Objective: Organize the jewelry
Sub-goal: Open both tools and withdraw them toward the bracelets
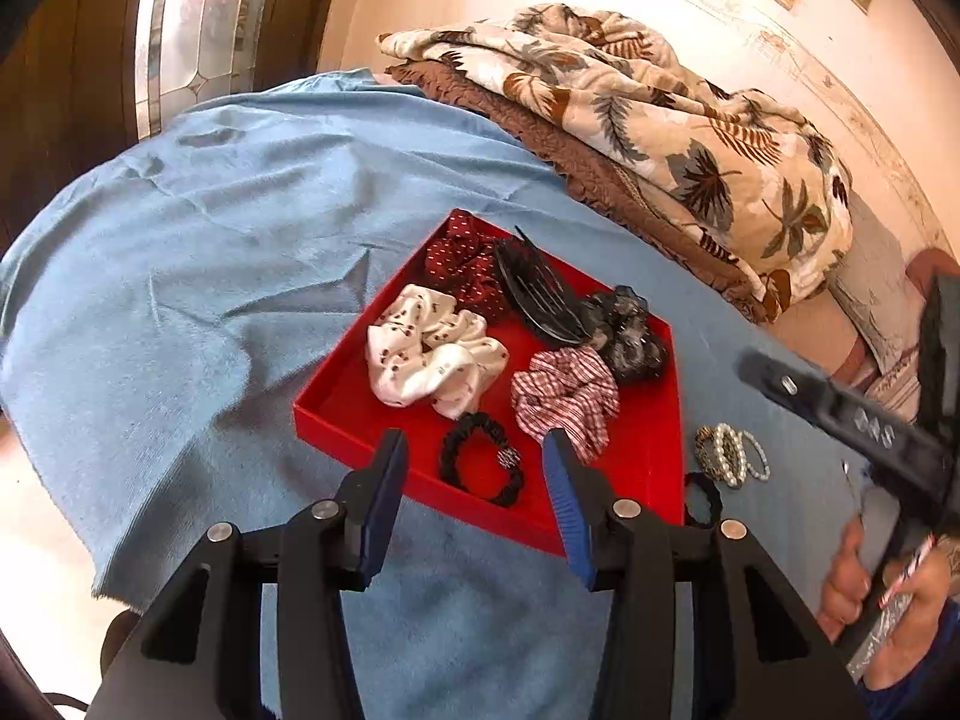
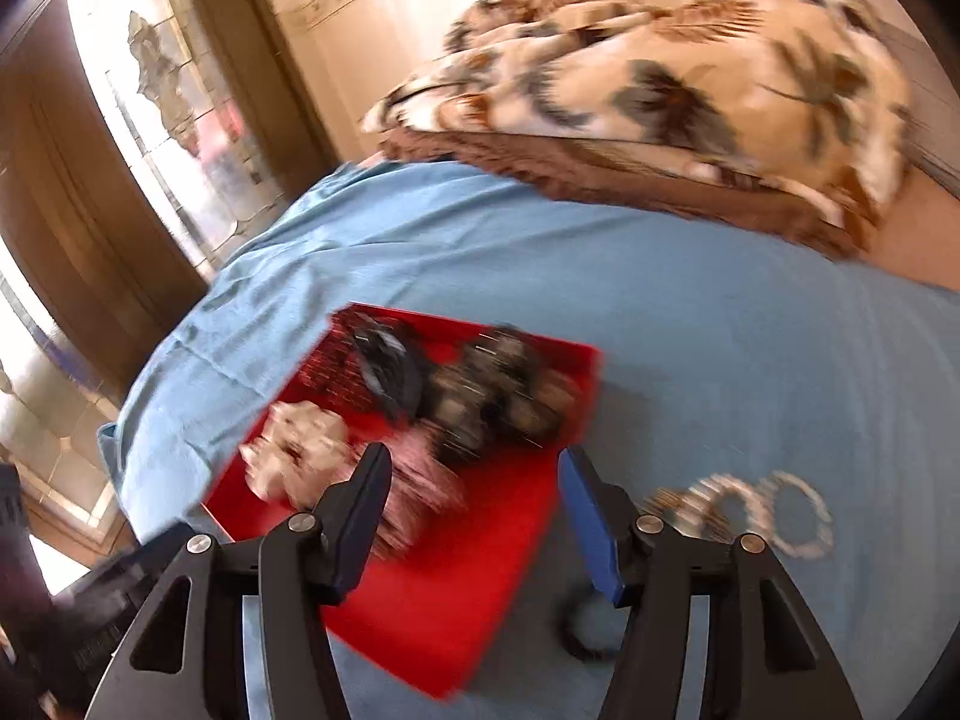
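Note:
A red tray lies on the blue cloth and holds a white scrunchie, a dotted red one, a checked pink one, a dark sheer one, a black hair comb and a black beaded bracelet. My left gripper is open and empty, just above the black bracelet. Pearl bracelets and a black hair tie lie on the cloth right of the tray. My right gripper is open and empty over the tray's near corner; the pearl bracelets and the hair tie lie right of it. That view is blurred.
A folded leaf-print blanket on a brown quilt lies behind the tray. The blue cloth drops off at the left and near edges. A glass door stands at the back left. The right hand and its gripper body show at the right.

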`<state>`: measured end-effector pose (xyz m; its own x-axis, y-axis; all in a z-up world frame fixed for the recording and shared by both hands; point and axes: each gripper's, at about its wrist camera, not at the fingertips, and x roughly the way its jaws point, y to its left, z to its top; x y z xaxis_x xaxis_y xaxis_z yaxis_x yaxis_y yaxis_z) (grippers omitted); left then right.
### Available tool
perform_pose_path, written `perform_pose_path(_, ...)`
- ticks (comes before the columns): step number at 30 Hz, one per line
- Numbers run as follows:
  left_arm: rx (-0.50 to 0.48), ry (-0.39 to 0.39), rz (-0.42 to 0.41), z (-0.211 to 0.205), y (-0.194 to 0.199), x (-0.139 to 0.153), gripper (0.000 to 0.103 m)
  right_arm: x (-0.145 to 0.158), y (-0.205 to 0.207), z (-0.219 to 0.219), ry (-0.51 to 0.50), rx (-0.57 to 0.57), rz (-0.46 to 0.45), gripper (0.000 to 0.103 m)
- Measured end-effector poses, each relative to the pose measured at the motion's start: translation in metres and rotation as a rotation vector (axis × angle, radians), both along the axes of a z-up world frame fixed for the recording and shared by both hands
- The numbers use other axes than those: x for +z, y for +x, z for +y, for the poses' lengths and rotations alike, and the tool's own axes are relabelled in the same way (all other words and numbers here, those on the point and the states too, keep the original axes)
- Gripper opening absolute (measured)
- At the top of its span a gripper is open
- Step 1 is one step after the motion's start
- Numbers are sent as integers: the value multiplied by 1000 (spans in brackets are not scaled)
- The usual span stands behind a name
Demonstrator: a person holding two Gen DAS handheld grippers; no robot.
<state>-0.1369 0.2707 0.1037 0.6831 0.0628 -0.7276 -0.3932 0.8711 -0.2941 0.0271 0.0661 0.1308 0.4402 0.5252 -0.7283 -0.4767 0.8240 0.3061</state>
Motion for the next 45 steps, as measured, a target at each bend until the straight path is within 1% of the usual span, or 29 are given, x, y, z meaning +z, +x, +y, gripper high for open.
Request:
perform_pose_path(7, -55, 95, -2, -40, -4, 15, 48, -7, -27, -97, -39, -132, -11, 63)
perform_pose_path(11, -101, 144, 2, -65, -3, 21, 49, -12, -41, -133, -57, -180, -11, 64)
perform_pose_path(15, -153, 211, 9, -94, -5, 25, 49, -20, -51, -156, -41, -212, 7, 66)
perform_pose_path(21, -221, 315, 20, -131, -5, 27, 50, -33, -60, -172, -15, -224, 29, 66)
perform_pose_path(26, -264, 355, 37, -152, 0, 24, 51, -39, -66, -183, -3, -235, 29, 66)
perform_pose_path(30, -290, 379, 49, -167, 2, 21, 51, -43, -67, -196, 13, -260, 40, 66)
perform_pose_path(37, -324, 436, 77, -190, 6, 14, 51, -51, -66, -212, 15, -282, 54, 66)
perform_pose_path(45, -365, 443, 115, -200, 12, 1, 51, -60, -63, -214, 16, -286, 71, 66)
